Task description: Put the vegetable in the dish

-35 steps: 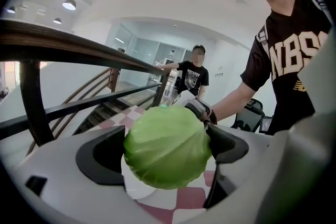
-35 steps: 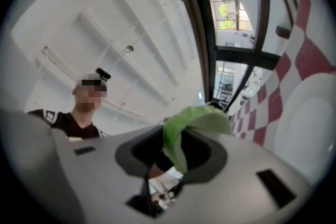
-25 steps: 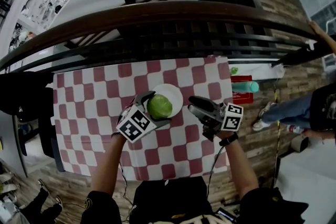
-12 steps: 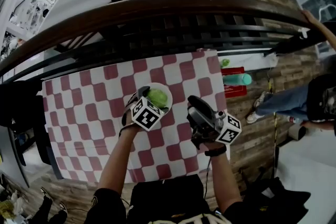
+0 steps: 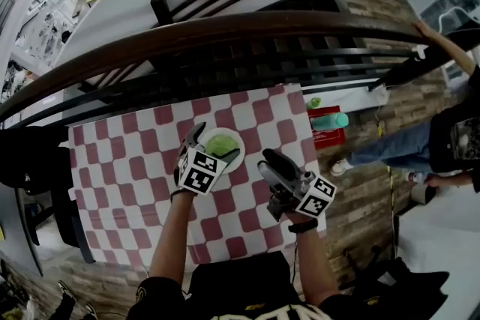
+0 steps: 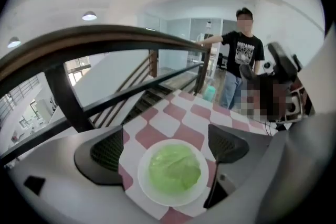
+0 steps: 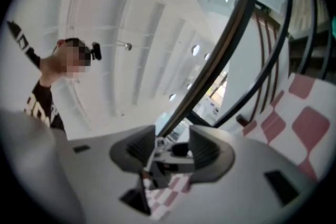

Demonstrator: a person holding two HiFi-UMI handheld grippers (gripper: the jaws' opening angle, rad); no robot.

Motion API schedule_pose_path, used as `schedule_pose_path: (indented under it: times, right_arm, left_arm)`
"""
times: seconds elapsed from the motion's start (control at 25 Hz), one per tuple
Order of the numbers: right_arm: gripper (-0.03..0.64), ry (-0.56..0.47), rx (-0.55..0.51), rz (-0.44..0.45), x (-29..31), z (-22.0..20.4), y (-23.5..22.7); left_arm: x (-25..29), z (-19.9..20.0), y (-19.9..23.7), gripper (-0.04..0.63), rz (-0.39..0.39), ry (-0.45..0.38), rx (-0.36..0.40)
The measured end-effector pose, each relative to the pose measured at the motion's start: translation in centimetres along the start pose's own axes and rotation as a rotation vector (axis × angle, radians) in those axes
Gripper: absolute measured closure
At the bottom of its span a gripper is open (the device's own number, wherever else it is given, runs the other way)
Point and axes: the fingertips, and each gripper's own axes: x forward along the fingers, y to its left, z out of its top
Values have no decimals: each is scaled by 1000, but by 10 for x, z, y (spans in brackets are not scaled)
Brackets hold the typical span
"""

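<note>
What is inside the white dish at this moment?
A green leafy vegetable lies in the dish, filling its middle; only the white rim shows. The dish floor beneath it is covered.

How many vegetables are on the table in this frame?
1. The green lettuce lies in the white dish on the checkered table, between the open jaws of the left hand-held gripper. Part of the table is hidden.

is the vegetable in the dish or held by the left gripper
In the dish. The vegetable rests on the dish; the left gripper has its jaws wide apart either side, clear of it.
</note>
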Motion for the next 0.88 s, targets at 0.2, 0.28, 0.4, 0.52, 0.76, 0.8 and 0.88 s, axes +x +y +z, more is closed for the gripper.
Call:
schedule_pose_path:
  times: [0.2,0.28,0.4,0.52,0.76,0.8,0.88]
  right_arm:
    - [428,61,-289,-230,-6,30,-3]
    - [430,68,-379,-280,-2,44,10]
    - [450,79,-557,-340,10,61,50]
    - [513,89,-724,-365,27,72,98]
    - [569,57,-845,-363,39,66,173]
    - [578,58,-856,-368,39,62,181]
    - [586,62,-871,-366,39,53,196]
  left_arm:
    - [-77,40,24,86,87,-172,-194]
    - [-113,58,29,111,120,-271,-258]
    - [-175,84,27,172,214,-412,-251]
    - [-231,107,14,266,264,-544,-237]
    - [-302,122,-21,384,303,-686,-182]
    - [-310,123,-26,405,301,-701,-180]
    - [-323,124,-35,469,285,-731,-187]
